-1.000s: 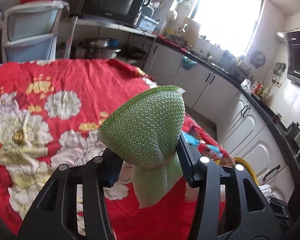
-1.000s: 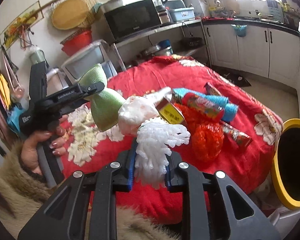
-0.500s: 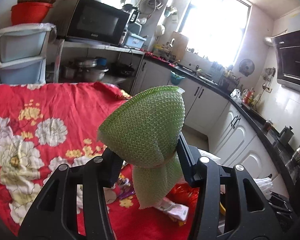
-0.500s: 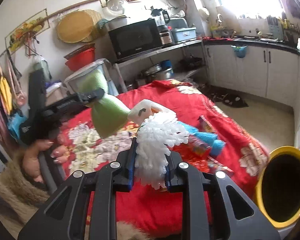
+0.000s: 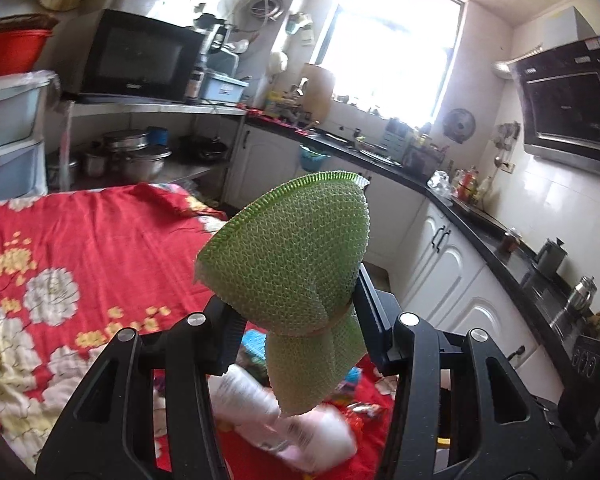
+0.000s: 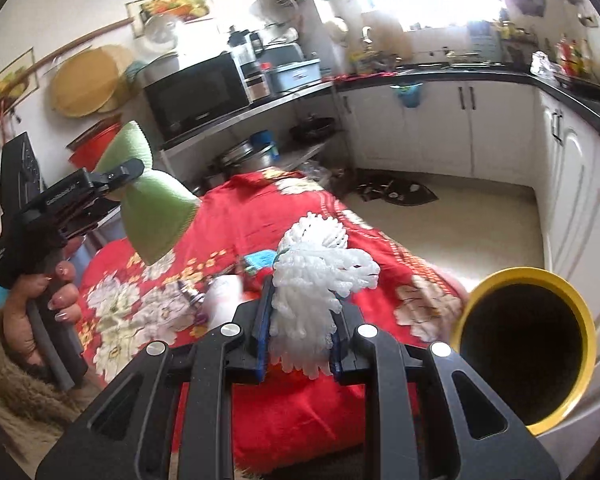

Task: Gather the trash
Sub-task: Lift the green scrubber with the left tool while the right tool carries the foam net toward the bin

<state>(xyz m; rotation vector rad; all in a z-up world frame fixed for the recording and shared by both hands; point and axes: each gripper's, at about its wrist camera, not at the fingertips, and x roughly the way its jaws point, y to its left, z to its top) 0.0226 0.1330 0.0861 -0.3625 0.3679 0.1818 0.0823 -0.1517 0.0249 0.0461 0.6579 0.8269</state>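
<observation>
My left gripper (image 5: 296,324) is shut on a green foam net sleeve (image 5: 288,248), pinched at its waist so both ends flare out. The right wrist view shows that same sleeve (image 6: 156,204) held up at the left in the left gripper (image 6: 112,184), with a hand on the handle. My right gripper (image 6: 300,340) is shut on a white foam net (image 6: 316,276) that bulges above the pads. A yellow-rimmed bin (image 6: 528,364) with a dark inside stands at the lower right, beside the table. Blurred wrappers (image 5: 284,416) lie on the red cloth below the left gripper.
The table carries a red flowered cloth (image 6: 284,216). White kitchen cabinets (image 6: 460,124) with a black counter run along the back and right. A microwave (image 5: 140,56) sits on a shelf above pots, and plastic drawers (image 5: 8,136) stand at the far left. Beige floor (image 6: 480,216) lies beyond the table.
Both grippers have risen and swung rightward with their nets still held. The bin has come closer in the right wrist view, and the trash pile has slid low and left.
</observation>
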